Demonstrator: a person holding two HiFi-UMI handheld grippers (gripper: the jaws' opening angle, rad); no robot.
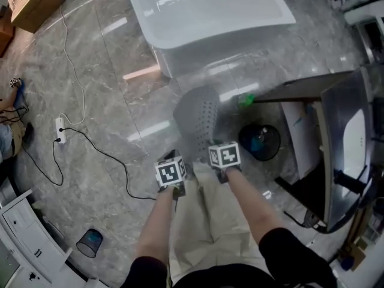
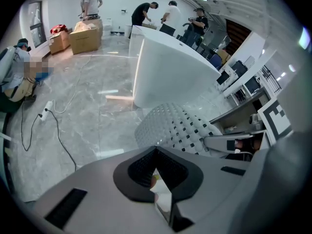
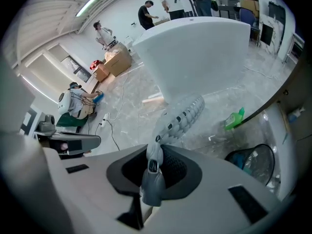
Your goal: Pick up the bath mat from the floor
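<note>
On my remote feed: black short sleeves (image 1: 287, 243), beige trousers (image 1: 207, 227); my left gripper (image 1: 177, 158) and right gripper (image 1: 217, 145) are grey, topped with black-and-white marker cubes (image 1: 171, 173).

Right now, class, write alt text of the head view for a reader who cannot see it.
A grey perforated bath mat hangs from the left tongs and right tongs over the marble floor, a white bathtub beyond.

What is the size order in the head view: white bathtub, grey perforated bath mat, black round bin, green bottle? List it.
1. white bathtub
2. grey perforated bath mat, hanging nearer the camera
3. black round bin
4. green bottle
</note>
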